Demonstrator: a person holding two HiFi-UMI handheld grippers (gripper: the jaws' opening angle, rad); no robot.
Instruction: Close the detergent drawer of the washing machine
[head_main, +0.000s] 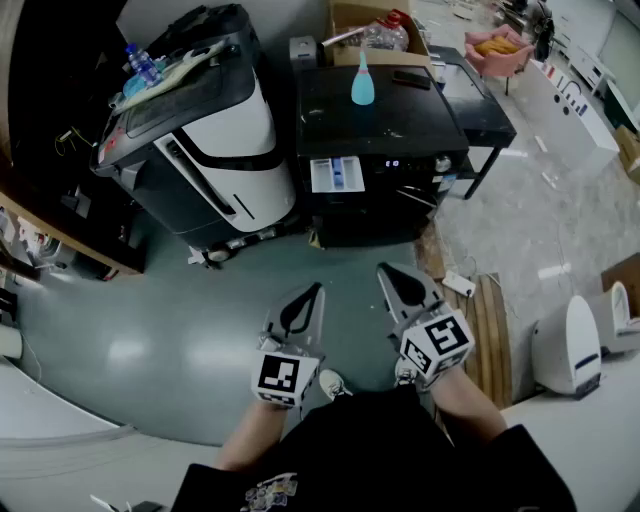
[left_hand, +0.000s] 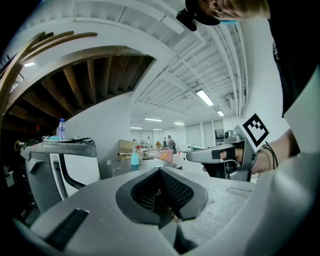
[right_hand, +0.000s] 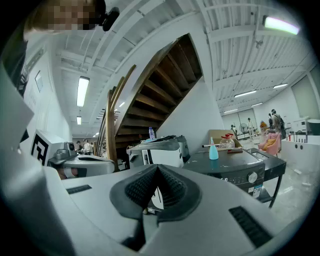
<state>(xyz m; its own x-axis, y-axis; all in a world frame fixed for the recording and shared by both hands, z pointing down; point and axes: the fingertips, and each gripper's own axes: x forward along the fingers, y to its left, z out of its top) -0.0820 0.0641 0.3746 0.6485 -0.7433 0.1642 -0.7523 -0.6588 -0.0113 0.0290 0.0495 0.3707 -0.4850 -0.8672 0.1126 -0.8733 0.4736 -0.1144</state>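
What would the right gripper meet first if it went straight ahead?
Probably the front of the washing machine, near its open detergent drawer; the right gripper points there across the floor. Depth is unclear.

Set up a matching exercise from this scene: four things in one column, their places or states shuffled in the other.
Things:
1. detergent drawer
2. turquoise bottle
3. water bottle
4. pink armchair

Places or states:
A. on top of the grey-and-white machine at left
B. pulled out at the front of the washing machine
C. on the floor, beyond the washing machine to the right
D. standing on the washing machine's top

Pairs: 1-B, 2-D, 3-A, 4-C
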